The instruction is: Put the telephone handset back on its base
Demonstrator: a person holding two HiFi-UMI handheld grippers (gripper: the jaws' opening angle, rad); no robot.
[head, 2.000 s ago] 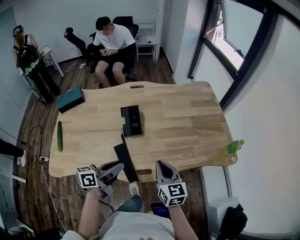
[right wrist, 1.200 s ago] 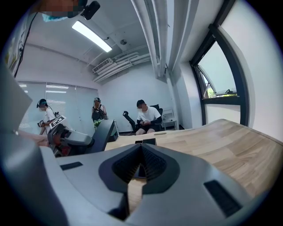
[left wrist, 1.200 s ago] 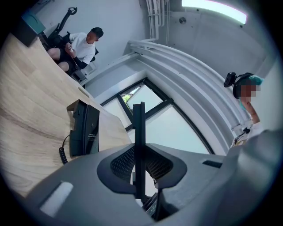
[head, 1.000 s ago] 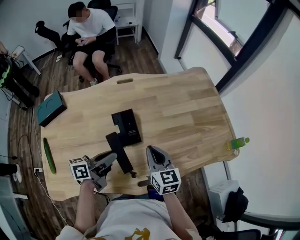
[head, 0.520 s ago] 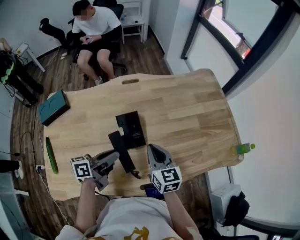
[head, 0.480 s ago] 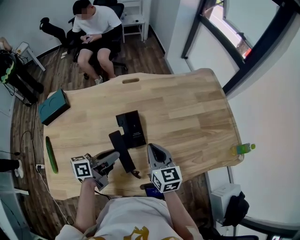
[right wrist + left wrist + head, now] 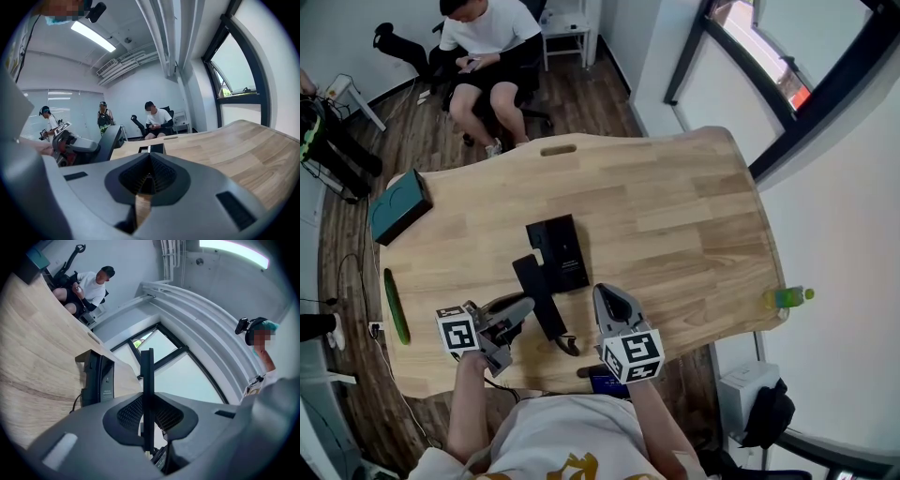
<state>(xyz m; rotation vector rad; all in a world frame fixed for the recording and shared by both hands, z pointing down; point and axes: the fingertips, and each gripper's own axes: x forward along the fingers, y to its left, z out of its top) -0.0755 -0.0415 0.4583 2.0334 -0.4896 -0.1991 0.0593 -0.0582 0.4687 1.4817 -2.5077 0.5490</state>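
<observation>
The counter (image 7: 675, 216) is pale, matt wood in long planks, with a wavy outline and rounded corners. On it lies the base (image 7: 564, 246), a flat, smooth black plastic rectangle. The handset (image 7: 536, 284) is a long, slim black slab that shows as a thin blade in the left gripper view, where it is seen edge-on. The left hand-held gripper (image 7: 525, 306), of grey moulded plastic with ribbed dark pads, is clamped across the handset's near half, and both pads press on its flat faces. The handset's far end sits just beside the base's near left corner and is not seated on the base. A dark cord (image 7: 567, 345) curls from the handset's near end over the wood. The right hand-held gripper (image 7: 602, 296) is just to the right of the handset and clear of it. Its jaws are drawn together with nothing between them, and it points towards the base, tilted slightly down. The left hand-held gripper lies about level, rolled onto its side, and aims across towards the right one. The left forearm (image 7: 467, 412) and right forearm (image 7: 661, 436) rise from the near edge of the counter.
</observation>
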